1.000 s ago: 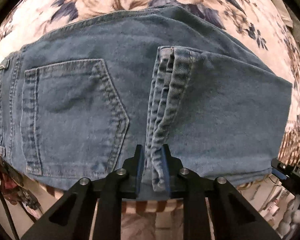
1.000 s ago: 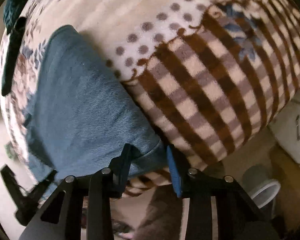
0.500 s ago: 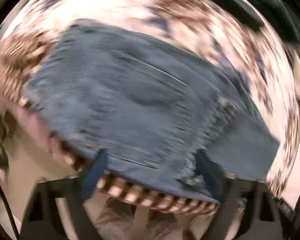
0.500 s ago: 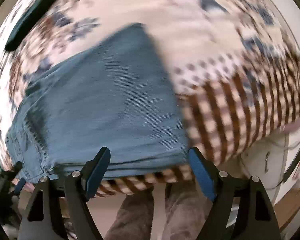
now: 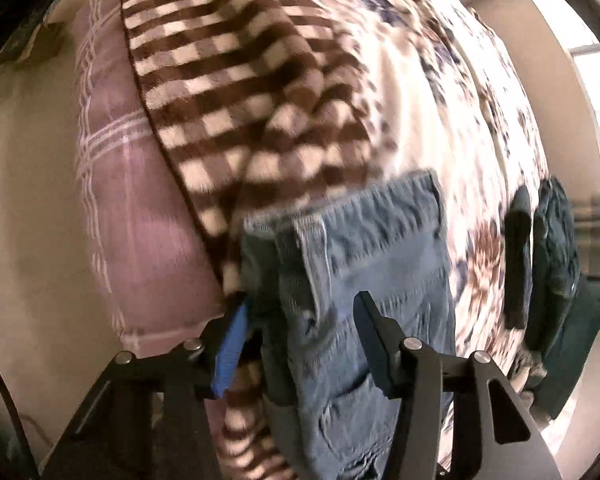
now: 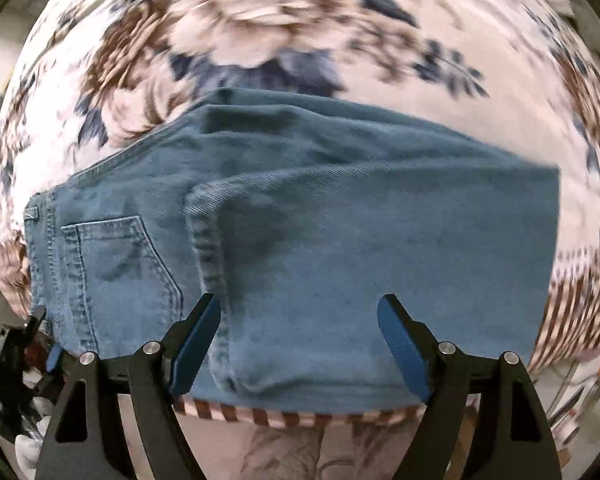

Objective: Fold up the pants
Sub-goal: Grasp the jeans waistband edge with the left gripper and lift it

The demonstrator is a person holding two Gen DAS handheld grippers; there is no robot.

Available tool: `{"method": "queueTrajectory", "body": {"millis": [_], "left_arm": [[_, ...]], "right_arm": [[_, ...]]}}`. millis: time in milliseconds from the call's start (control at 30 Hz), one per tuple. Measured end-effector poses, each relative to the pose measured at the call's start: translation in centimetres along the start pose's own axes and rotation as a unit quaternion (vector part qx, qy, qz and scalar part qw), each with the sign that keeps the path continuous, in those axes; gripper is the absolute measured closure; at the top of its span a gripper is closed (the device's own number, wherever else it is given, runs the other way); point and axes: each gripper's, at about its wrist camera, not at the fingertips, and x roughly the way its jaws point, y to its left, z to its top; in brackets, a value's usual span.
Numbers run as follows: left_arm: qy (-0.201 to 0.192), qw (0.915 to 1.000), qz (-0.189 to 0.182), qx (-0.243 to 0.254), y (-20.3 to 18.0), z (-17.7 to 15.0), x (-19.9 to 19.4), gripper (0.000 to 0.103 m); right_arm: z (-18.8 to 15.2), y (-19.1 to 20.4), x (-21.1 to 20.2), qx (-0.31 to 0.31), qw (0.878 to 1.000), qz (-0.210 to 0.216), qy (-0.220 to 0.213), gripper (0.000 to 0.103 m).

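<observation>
In the left wrist view, a pink plaid sheet (image 5: 140,216) is filling the left of the frame beside the brown checked blanket (image 5: 236,92), while the left gripper (image 5: 296,328) at bottom centre is standing with its jaws spread apart astride the waistband end of the jeans (image 5: 380,288), gripping nothing. In the right wrist view, the folded jeans (image 6: 340,216) are lying across the middle of the frame on the floral blanket (image 6: 260,28), back pocket (image 6: 120,264) at lower left. The right gripper (image 6: 300,340) is hovering wide open at bottom centre over their near edge, holding nothing.
</observation>
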Motion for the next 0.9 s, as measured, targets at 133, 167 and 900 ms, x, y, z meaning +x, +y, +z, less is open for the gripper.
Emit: {"method": "queueTrajectory", "body": {"millis": [133,167,900], "left_arm": [[0.000,1.0000,0.000,-0.008,-0.1,-0.3,1.2,0.054],[-0.004,1.0000,-0.004,-0.004,-0.2,-0.3,1.3,0.064],[-0.011,0.9974,-0.069,0.018,0.8,1.3,2.7,0.066]], "right_arm": [[1.2,1.8,0.6,-0.020,0.999,-0.031,-0.004,0.020],[1.4,2.0,0.7,-0.022,0.999,-0.040,-0.004,0.020],[-2.2,-3.5,3.8,0.028,0.998,-0.031,0.046,0.020]]}}
